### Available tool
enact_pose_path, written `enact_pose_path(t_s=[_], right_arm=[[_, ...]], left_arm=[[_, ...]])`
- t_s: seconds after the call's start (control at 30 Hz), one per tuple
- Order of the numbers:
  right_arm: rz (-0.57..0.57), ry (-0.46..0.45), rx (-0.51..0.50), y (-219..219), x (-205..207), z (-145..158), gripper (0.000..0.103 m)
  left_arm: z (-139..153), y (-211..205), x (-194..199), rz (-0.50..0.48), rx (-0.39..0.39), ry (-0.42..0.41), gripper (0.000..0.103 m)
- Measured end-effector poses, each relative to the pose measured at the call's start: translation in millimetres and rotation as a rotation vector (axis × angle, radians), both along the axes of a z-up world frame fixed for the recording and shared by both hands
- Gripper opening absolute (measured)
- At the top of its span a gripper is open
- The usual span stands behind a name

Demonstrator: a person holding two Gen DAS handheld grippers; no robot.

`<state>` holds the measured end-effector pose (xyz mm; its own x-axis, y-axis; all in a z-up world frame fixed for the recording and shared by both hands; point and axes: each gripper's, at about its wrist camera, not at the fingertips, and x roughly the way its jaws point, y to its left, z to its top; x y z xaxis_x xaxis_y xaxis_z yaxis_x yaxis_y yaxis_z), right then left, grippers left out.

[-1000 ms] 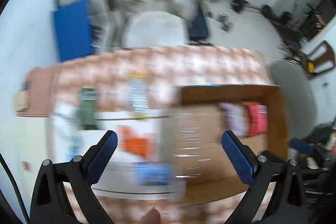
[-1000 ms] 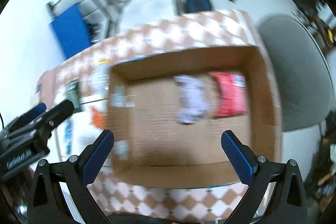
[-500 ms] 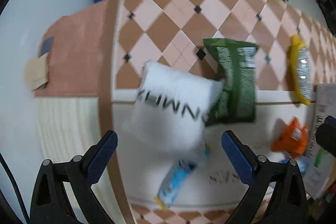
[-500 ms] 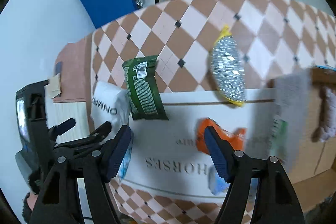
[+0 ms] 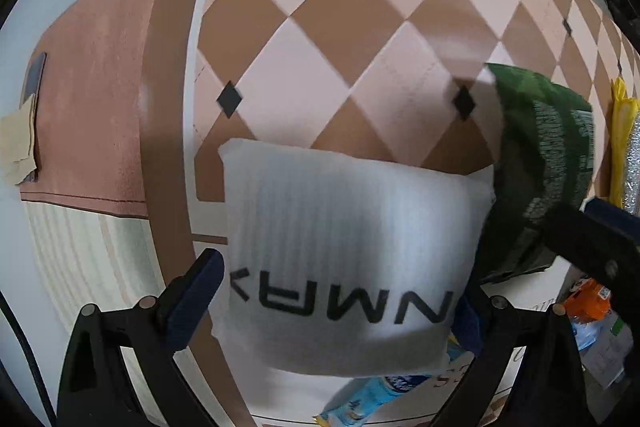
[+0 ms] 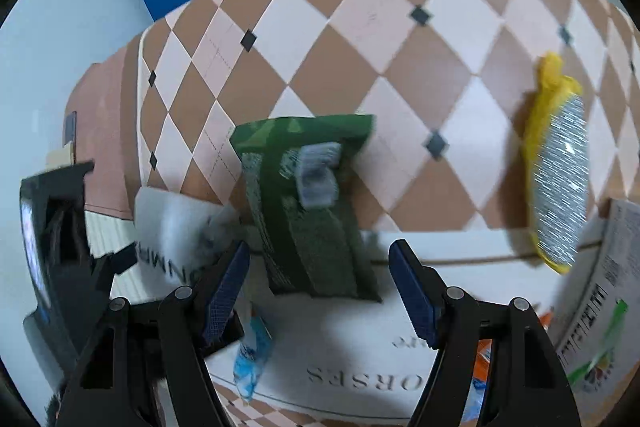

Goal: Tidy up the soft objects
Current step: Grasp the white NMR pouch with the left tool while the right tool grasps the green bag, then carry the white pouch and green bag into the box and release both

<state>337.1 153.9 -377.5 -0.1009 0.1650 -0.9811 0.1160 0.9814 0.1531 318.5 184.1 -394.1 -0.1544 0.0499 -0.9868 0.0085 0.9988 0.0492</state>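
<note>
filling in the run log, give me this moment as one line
left tool: open, straddling white pillow | right tool: open, around green packet | neither lifted yet | yellow pouch: untouched on table

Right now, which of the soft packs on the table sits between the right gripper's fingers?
The dark green pack, lined up between the open right gripper. The white pillow pack faces the left gripper; the yellow pack lies apart.
</note>
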Motion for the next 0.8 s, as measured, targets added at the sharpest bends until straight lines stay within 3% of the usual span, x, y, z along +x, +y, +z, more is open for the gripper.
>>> enact_pose_path(t_s=[0.1, 0.23, 0.33, 0.4, 0.43, 0.5, 0.67, 0.8], right_arm=[[0.012, 0.017, -0.025, 11, 4, -11, 0.075], [0.013, 0.046, -0.057, 19, 3, -26, 0.075], [0.023, 0.053, -0.089, 25, 2, -34, 0.073], [0.052, 0.041, -0.143, 34, 3, -36, 0.060], [0.072, 0.025, -0.179, 38, 1, -34, 0.045], [0.076, 0.018, -0.178, 48, 1, -37, 0.039], [0.106, -0.011, -0.158, 47, -12, -13, 0.036], [0.131, -0.073, -0.110, 38, -34, 32, 0.036]], left_arm=[[-8, 16, -5, 0.040, 0.011, 0.007, 0.102], [-12, 35, -18, 0.155, -0.051, 0.013, 0.100], [-5, 29, -26, 0.157, -0.049, -0.009, 0.085], [-2, 25, -29, 0.166, -0.048, -0.013, 0.075], [1, 24, -32, 0.174, -0.044, -0.016, 0.074], [8, 20, -36, 0.194, -0.033, -0.034, 0.070], [54, 0, -42, 0.188, -0.015, -0.111, 0.069], [105, -23, -65, 0.162, -0.040, -0.201, 0.069]])
